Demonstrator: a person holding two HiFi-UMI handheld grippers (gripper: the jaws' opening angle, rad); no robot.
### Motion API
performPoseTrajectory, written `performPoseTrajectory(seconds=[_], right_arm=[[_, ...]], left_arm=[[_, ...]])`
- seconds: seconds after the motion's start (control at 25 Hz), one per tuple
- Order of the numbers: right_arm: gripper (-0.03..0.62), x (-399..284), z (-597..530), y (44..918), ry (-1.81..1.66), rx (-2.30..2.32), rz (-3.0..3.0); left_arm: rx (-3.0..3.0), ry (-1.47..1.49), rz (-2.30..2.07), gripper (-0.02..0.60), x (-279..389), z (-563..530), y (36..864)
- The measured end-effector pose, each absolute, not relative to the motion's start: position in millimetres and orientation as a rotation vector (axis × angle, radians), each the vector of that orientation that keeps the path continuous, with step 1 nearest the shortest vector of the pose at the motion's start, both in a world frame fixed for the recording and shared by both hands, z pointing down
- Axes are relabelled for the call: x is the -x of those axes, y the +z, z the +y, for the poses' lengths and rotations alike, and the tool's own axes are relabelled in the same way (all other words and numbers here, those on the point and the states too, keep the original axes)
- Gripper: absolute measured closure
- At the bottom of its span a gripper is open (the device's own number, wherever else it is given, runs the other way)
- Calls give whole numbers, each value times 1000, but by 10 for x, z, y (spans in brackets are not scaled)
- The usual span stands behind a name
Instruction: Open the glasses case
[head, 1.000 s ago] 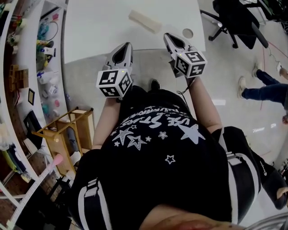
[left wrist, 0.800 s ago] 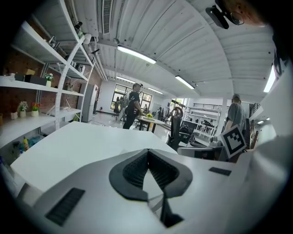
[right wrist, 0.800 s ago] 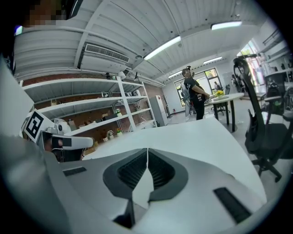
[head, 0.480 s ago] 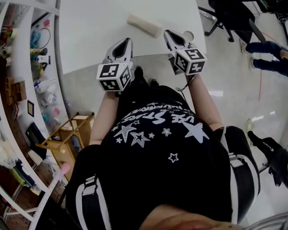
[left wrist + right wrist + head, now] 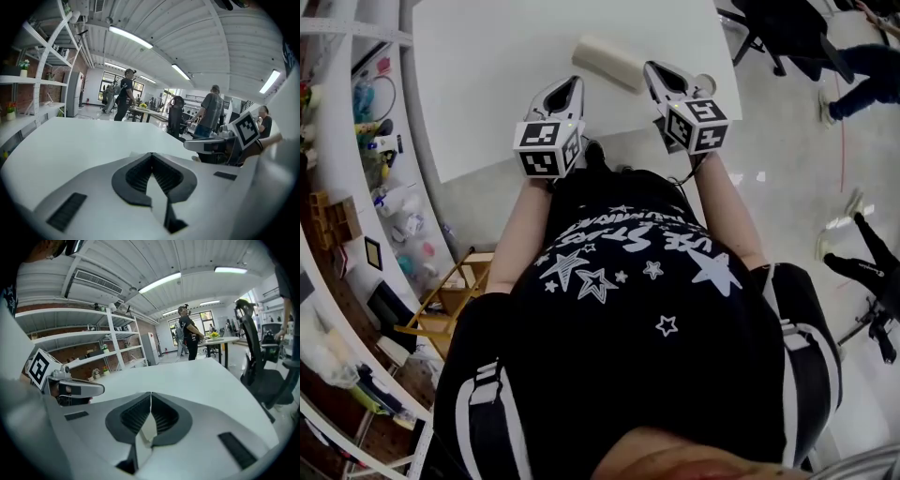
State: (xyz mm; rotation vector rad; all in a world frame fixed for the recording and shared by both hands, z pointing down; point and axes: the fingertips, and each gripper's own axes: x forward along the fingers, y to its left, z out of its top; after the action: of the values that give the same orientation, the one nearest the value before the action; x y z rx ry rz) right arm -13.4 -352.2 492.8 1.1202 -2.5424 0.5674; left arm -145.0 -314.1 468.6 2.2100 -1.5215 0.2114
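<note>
At the claws: the left claw (image 5: 573,82) and the right claw (image 5: 650,67) each have their jaws pressed together with nothing pinched. Both gripper views show the tips meeting in a closed seam.
Between the claws: the glasses case (image 5: 607,63), a cream oblong, lies closed and slanted on the white counter (image 5: 487,84). Its near end is just beside the right claw's tip, and the left claw's tip stands a little apart. Whether anything touches it cannot be told.
Just changed: both claws have come forward past the counter's near edge, so they now flank the case instead of trailing it.
Against a second ago: then both claws hung over the floor (image 5: 483,202), short of the counter, with the case well ahead of them. The jaws were as closed then as they are now.
For the task: the approach looks nearly finished and the opening has not begun, since the lid is still down. The jaws will probably have to spread before either claw can steady the case or catch its lid.
Further out: a passer-by's legs (image 5: 862,67) at the right now sit nearer the top corner of the head view.
</note>
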Motion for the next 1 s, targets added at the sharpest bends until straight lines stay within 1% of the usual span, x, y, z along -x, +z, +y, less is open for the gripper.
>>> performPoseTrajectory(seconds=[0.56, 1.0], right_arm=[[585, 113, -3689, 5163, 620, -1240, -2448], [585, 119, -3742, 5214, 652, -1278, -2419]], left_arm=[[-2192, 421, -1352, 569, 1393, -3541, 5258], [-2150, 521, -1293, 569, 1406, -3680, 5494]])
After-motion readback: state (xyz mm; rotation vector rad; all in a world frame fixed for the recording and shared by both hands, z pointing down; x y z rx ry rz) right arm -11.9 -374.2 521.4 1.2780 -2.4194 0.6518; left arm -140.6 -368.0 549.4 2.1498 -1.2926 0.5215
